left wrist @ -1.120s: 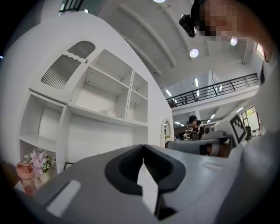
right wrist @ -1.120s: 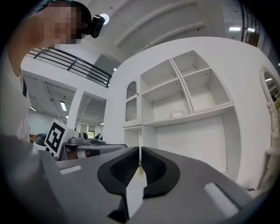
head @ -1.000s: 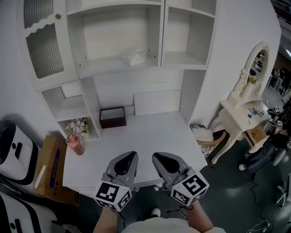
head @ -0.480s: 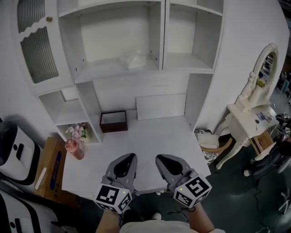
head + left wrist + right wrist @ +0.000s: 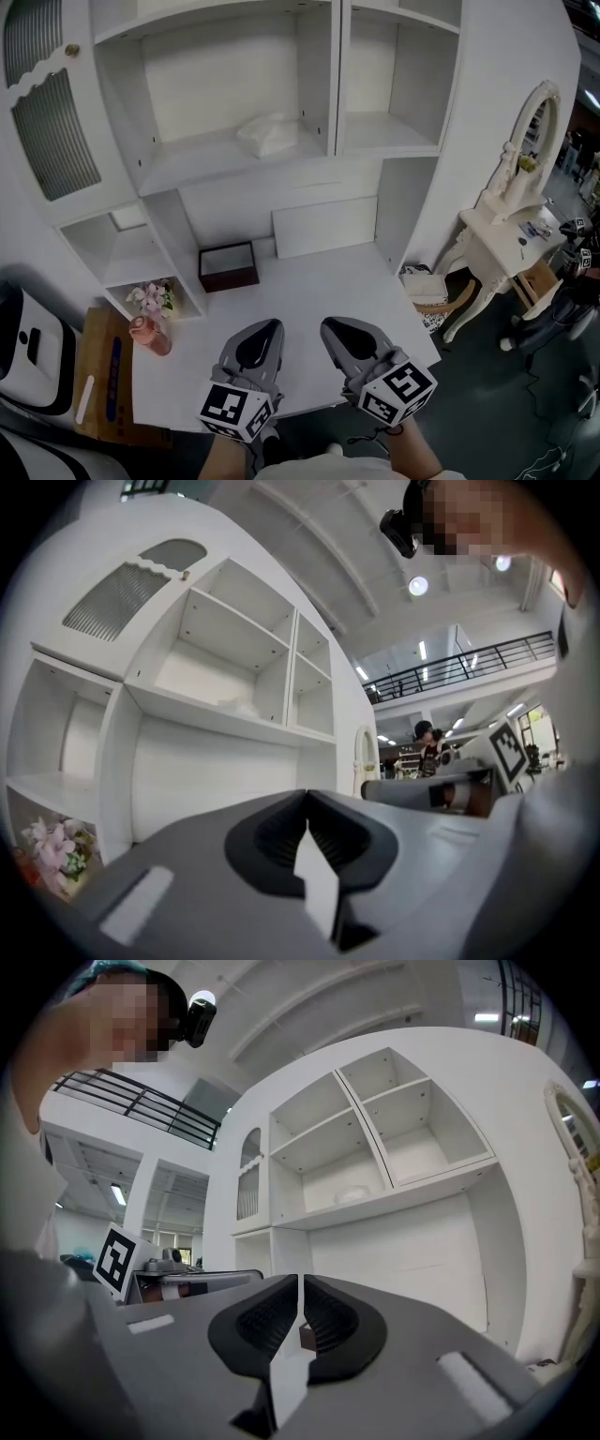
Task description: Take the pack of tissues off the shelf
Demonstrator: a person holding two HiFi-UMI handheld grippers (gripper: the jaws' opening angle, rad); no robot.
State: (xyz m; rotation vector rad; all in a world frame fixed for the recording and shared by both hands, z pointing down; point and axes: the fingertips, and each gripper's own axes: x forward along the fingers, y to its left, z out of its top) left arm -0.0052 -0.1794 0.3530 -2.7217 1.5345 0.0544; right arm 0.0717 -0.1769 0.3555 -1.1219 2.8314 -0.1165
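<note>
The pack of tissues [image 5: 267, 134] is a soft white bundle lying on the middle shelf [image 5: 187, 159] of the white wall unit, left of the upright divider. It shows small in the left gripper view [image 5: 239, 703] and in the right gripper view [image 5: 352, 1194]. Both grippers hang low over the desk's near edge, far below and short of the pack. My left gripper [image 5: 270, 324] [image 5: 306, 794] is shut and empty. My right gripper [image 5: 328, 324] [image 5: 300, 1279] has its jaws almost together, just starting to part, with nothing between them.
On the white desk [image 5: 309, 300] stand a dark brown open box [image 5: 229, 266] and a white panel [image 5: 323, 227] leaning on the back wall. Flowers [image 5: 150, 298] and a pink bottle [image 5: 147, 333] sit at the left. A dressing table with mirror [image 5: 511, 206] stands right.
The head view has moved closer to the wall unit, so the shelf and tissue pack look larger and lower in the picture. Both grippers stay side by side at the bottom.
</note>
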